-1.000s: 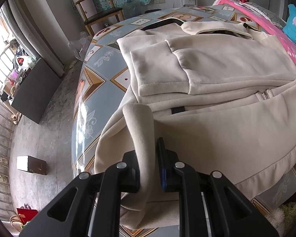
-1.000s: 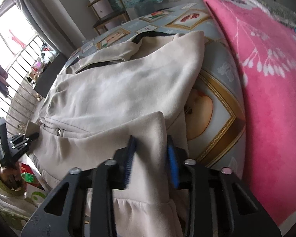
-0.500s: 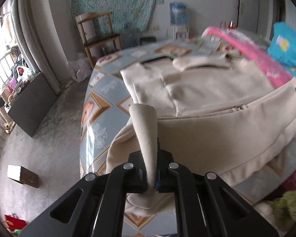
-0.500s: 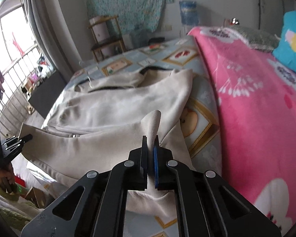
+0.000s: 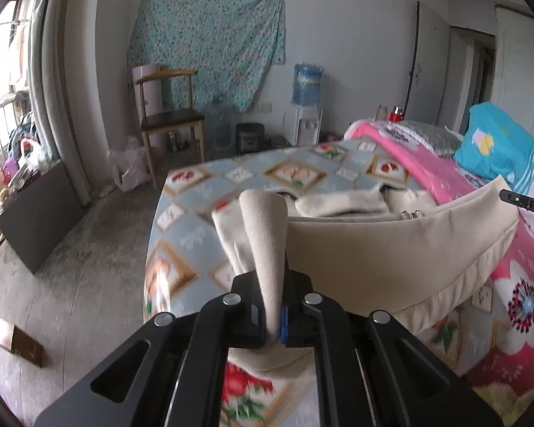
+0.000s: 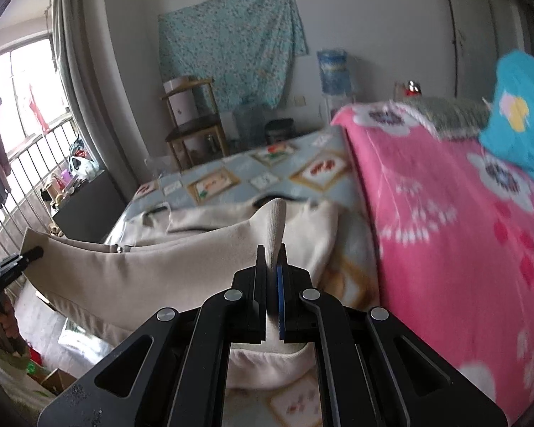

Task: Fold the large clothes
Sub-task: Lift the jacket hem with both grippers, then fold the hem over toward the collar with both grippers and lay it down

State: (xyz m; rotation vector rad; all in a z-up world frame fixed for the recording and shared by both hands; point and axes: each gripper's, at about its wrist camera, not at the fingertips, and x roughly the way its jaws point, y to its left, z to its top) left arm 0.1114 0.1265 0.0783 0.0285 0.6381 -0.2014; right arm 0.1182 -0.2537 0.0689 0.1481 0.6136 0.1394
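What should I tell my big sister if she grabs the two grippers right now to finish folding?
Left gripper: shut on the bottom hem of the cream zip-up jacket.
Right gripper: shut on the hem's other corner.
The hem is lifted off the patterned bedsheet; collar end lies on the bed by the pink blanket.
Done: sleeve appears folded in, hem gripped and raised.
Left: carry the hem toward the collar, lay flat, release.
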